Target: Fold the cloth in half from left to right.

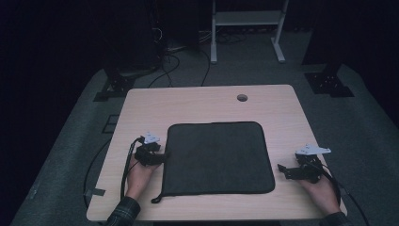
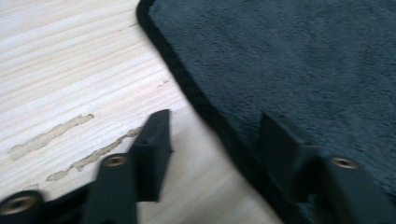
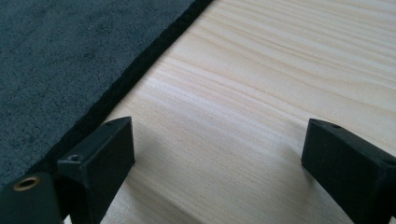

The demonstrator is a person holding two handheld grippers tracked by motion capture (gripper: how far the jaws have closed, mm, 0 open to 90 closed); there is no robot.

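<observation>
From the high view, the dark mat (image 1: 218, 157) lies flat in the middle of the tabletop (image 1: 207, 101), and your left hand-held gripper (image 1: 162, 157) sits right at its left edge while your right hand-held gripper (image 1: 283, 170) rests on bare wood just off its right edge. The risk here is lopsidedness: with one side engaged and the other apart, a lift could drag the mat sideways or fold it unevenly, and the small loop (image 1: 155, 199) at the near left corner could catch. In the left gripper view, your left hand-held gripper (image 2: 212, 140) stands about half open, one jaw over the wood and the other over the mat (image 2: 299, 60), with the bound edge (image 2: 196, 93) running between them; nothing is pinched yet. If you squeeze at this height, the jaw on the wood side may slide over the hem instead of under it, so you would only push the fabric into a wrinkle or clamp air. In the right gripper view, your right hand-held gripper (image 3: 217, 149) is wide open and empty, both jaws on the wood, the mat's edge (image 3: 140, 60) off beside one jaw. Closing there would catch nothing, and a sideways sweep could shove the mat rather than grip it.
</observation>
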